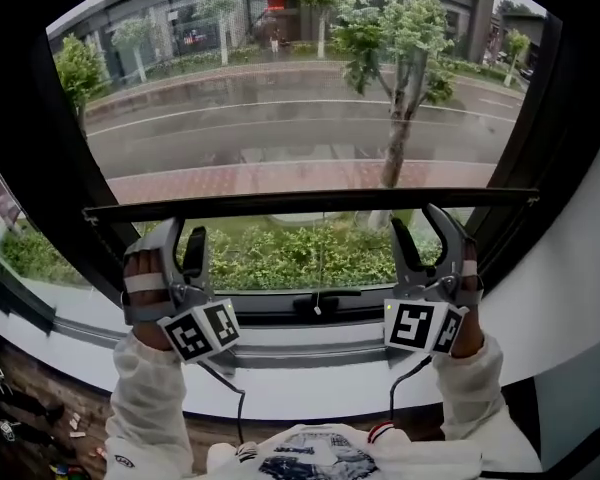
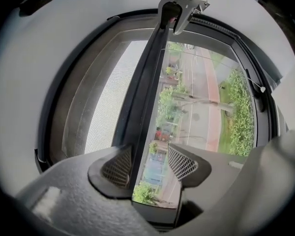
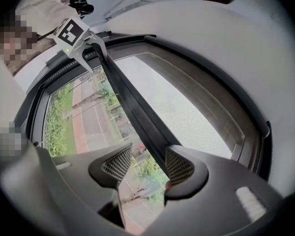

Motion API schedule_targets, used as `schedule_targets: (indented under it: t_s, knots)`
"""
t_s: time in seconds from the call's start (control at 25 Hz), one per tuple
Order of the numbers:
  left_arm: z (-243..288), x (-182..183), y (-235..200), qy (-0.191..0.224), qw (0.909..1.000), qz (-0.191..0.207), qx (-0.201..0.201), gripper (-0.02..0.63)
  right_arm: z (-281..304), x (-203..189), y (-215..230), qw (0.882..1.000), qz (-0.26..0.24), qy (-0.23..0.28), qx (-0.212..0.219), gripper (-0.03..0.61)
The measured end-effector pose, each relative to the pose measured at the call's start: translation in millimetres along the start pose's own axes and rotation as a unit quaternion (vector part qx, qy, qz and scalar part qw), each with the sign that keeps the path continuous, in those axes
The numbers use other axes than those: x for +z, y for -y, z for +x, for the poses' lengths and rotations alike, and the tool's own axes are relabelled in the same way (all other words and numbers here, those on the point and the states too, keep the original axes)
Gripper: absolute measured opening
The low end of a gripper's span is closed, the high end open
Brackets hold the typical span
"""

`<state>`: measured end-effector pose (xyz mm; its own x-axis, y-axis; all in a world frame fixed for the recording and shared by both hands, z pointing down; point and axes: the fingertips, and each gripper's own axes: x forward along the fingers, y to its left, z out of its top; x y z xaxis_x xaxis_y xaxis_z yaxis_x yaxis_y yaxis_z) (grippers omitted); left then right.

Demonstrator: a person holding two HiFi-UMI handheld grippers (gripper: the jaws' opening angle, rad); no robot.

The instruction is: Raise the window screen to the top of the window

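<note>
Grippers number two, one in each hand, each grey moulded plastic with a square-marker cube and a pair of wedge-shaped pads crossed by a fine grid. One window screen is in play: a pale, finely woven mesh (image 2: 113, 97) hanging over the upper glass, ending in a single straight dark bar (image 1: 310, 203) that spans the window a little below mid-height, with bare glass and green shrubs beneath it. The left gripper (image 1: 180, 233) points level at the bar near its left end. Its jaws are spread and the bar runs between them, close against one pad with daylight at the other. The right gripper (image 1: 427, 218) tilts slightly upward near the bar's right end, its jaws likewise parted round the bar and not clamped. Two white sleeves reach forward over the white sill (image 1: 310, 380).
</note>
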<state>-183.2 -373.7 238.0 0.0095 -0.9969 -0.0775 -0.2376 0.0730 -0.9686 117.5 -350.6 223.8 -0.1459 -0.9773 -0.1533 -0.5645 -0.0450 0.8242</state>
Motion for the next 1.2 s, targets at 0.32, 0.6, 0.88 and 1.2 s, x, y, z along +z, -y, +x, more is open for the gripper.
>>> schedule_targets:
  t_s: [0.32,0.6,0.88,1.2]
  knots:
    - [-24,-42,-51,0.007,0.9998,-0.003,0.019,0.235,-13,69,3,1.0,-0.004,0.009,-0.019,0.213]
    - [-24,-40,-52,0.015,0.9991,-0.007,0.038,0.223,-12,69,5,0.999,-0.009,0.021,-0.04,0.209]
    - [-24,-39,-56,0.031,0.9968,-0.018,0.071,0.222,-12,70,7,0.997,-0.012,0.032,-0.063,0.213]
    - [-22,-38,-57,0.046,0.9936,-0.022,0.101,0.222,-11,69,7,0.995,-0.006,0.048,-0.088,0.209]
